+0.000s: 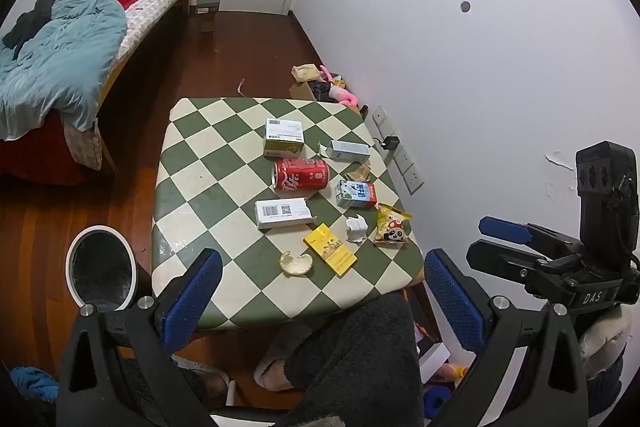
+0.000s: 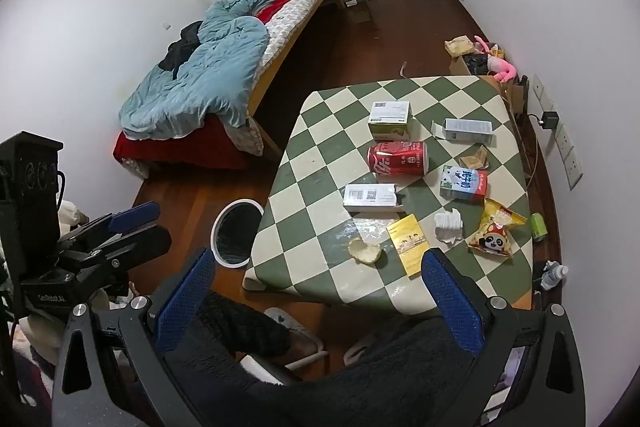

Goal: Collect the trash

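Both grippers hang above the near edge of the table [image 1: 188, 163], jaws spread wide with nothing between them. The left gripper [image 1: 323, 291] frames the table's near half in its own view; the right gripper [image 2: 318, 291] does the same in its view, and each shows in the other's camera off to the side.

Nearest the fingers lies a torn pale scrap [image 1: 295, 262], curled like a broken ring. Just to its right is a yellow pack [image 1: 330, 249], flat, its long axis running diagonally from far-left to near-right. Beyond that a crumpled white paper [image 1: 356, 228] sits beside a yellow snack bag [image 1: 391, 224] with a panda on it, near the table's right edge.

Farther out a white box [image 1: 282, 212] lies flat, long axis across the table. Behind it the red can [image 1: 301, 175] lies on its side, long axis left-right, its top end facing left. To its right a milk carton [image 1: 356, 194] also lies down, with a brown wrapper [image 1: 359, 172] just beyond. At the far side stand a green box [image 1: 283, 137] and a grey box [image 1: 347, 151], the latter lying lengthwise.

On the floor left of the table stands the bin [image 1: 100, 264], its mouth open, well apart from the trash. A bed [image 1: 72, 67] lies beyond.
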